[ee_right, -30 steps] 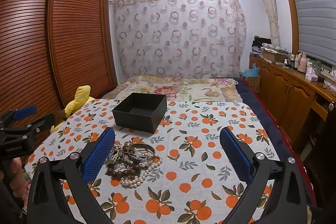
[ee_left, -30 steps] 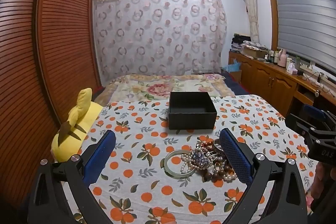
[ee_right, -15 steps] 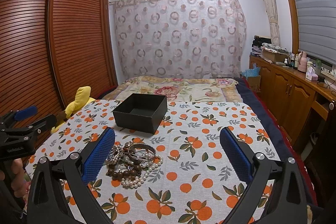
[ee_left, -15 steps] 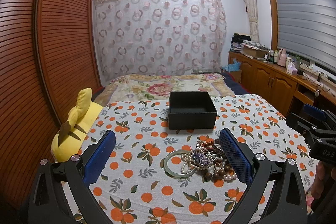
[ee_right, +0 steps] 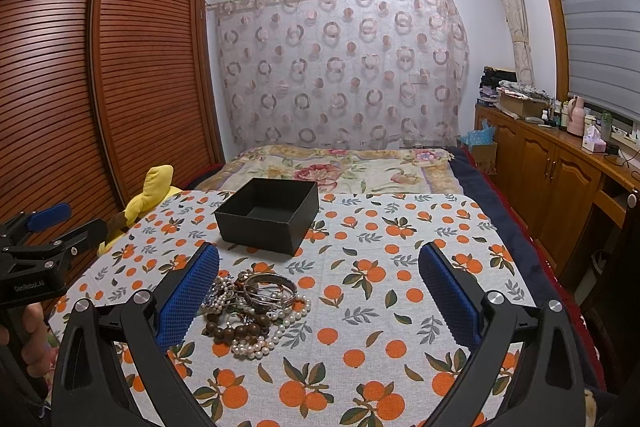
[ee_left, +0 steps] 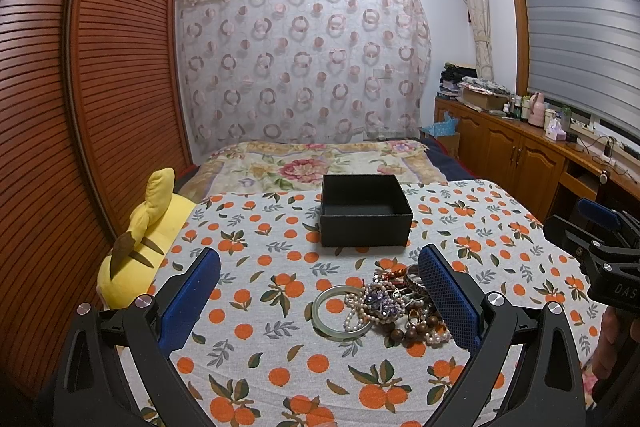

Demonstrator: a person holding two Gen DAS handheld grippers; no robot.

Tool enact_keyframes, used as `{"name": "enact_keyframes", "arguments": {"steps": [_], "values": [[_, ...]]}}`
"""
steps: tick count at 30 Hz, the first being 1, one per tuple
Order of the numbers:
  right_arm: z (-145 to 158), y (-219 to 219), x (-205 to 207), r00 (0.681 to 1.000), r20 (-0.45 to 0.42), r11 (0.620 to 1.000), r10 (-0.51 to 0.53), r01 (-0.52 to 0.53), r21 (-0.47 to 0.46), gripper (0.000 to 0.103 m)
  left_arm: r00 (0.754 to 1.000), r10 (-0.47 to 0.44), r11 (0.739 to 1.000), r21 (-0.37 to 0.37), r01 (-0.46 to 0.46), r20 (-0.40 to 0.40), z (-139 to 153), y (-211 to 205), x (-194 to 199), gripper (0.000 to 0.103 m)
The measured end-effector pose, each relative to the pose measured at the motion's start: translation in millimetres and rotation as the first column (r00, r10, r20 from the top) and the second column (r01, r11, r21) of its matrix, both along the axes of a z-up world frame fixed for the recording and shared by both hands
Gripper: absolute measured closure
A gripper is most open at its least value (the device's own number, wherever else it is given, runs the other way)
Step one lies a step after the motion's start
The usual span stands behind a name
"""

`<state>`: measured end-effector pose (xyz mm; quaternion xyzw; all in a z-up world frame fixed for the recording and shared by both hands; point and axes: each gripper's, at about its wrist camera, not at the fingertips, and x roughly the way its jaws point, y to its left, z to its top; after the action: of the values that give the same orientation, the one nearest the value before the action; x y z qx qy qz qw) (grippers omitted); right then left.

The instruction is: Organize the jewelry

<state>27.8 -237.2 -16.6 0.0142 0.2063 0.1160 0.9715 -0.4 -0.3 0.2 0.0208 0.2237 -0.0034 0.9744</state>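
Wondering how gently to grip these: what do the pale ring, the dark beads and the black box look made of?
Pale bangle: translucent greenish, glossy, probably jade or glass. Dark bead bracelet: brown with a dull sheen, likely wood. Black box: matte, thin straight walls, apparently cardboard.

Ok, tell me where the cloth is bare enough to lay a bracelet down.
Bare cloth lies right of the jewelry pile, reaching the table's right edge, and left of the pale bangle toward the yellow plush. Only a narrow strip separates the pile from the black box. The box looks empty.
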Motion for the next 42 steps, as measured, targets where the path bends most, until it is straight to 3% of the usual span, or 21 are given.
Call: {"name": "enact_keyframes", "arguments": {"steps": [42], "values": [[0.9, -3.2, -2.0, 1.000, 0.000, 1.000, 0.000, 0.000, 0.005, 0.002, 1.000, -0.001, 1.000, -0.001, 0.001, -0.009, 1.7, 0.8, 0.3, 0.007]]}}
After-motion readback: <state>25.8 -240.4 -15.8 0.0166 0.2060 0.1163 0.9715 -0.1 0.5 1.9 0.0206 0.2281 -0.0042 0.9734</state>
